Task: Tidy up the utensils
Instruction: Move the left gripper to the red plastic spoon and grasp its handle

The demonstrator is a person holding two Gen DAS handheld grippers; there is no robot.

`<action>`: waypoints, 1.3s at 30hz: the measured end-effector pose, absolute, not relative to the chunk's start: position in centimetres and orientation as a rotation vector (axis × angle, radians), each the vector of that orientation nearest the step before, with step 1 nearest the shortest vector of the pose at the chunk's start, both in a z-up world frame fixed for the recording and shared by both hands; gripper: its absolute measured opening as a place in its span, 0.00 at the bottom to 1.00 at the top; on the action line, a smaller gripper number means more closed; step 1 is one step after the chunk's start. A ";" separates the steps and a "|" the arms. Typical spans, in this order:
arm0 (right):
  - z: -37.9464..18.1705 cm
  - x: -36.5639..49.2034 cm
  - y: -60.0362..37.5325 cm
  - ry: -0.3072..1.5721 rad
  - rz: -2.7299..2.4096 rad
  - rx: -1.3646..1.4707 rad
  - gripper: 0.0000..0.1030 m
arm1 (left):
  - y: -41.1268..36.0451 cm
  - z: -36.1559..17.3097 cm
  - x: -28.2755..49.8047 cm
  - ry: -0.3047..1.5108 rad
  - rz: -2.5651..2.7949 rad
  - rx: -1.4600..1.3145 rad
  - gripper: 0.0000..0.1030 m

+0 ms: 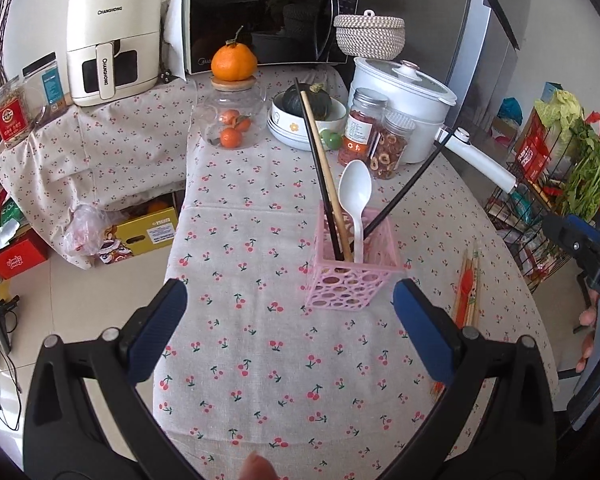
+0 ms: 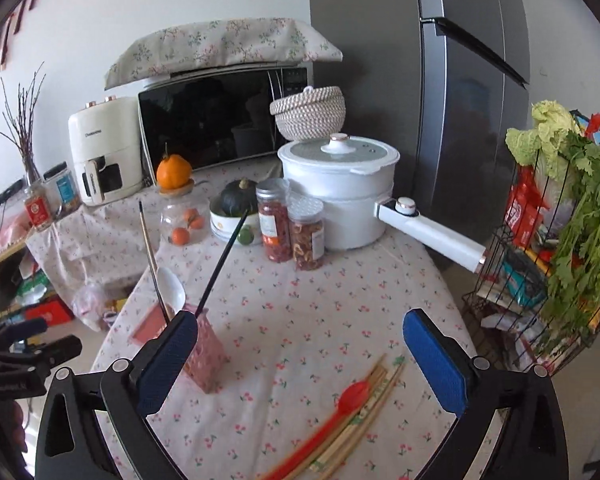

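Behind pink holder (image 1: 354, 280), jars (image 1: 380, 136), white pot (image 1: 404, 92), red spoon (image 2: 352, 396) beside chopsticks (image 2: 364, 420)

White plain wall (image 2: 140, 20) behind, daylight, no lamp visible. Oval table under cherry-print cloth (image 1: 260, 240); lower side unit left, same cloth (image 1: 100, 140). Black microwave (image 2: 212, 120) at back with floral cover (image 2: 220, 44) on top, cream air fryer (image 1: 114, 40) beside it. Grey fridge (image 2: 440, 100) right rear. Wire rack (image 2: 540, 260) at right, stuffed with greens and packets. Pale tiled floor (image 1: 80, 300) left, boxes and bags (image 1: 140, 228) under the side unit. Bare twigs in vase (image 2: 24, 132) far left.
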State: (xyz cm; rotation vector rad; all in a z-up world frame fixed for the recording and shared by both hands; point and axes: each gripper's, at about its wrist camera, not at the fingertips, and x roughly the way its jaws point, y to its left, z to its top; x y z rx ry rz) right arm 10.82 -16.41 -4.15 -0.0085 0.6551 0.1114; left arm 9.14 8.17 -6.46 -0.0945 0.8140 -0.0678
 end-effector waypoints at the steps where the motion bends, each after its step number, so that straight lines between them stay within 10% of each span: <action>1: -4.5 10.3 -17.2 0.669 0.105 0.016 1.00 | 7.6 -6.5 8.9 0.821 -0.079 -0.082 0.99; 21: -11.2 12.1 -30.0 1.087 0.067 0.132 1.00 | -7.1 -10.9 10.4 1.021 -0.419 0.103 0.97; 31: -14.4 13.8 -34.2 1.223 0.020 0.190 1.00 | -14.5 -13.8 16.6 1.148 -0.483 0.182 0.47; 39: -15.3 14.6 -35.9 1.256 0.000 0.250 1.00 | -18.4 -16.7 20.4 1.225 -0.452 0.218 0.43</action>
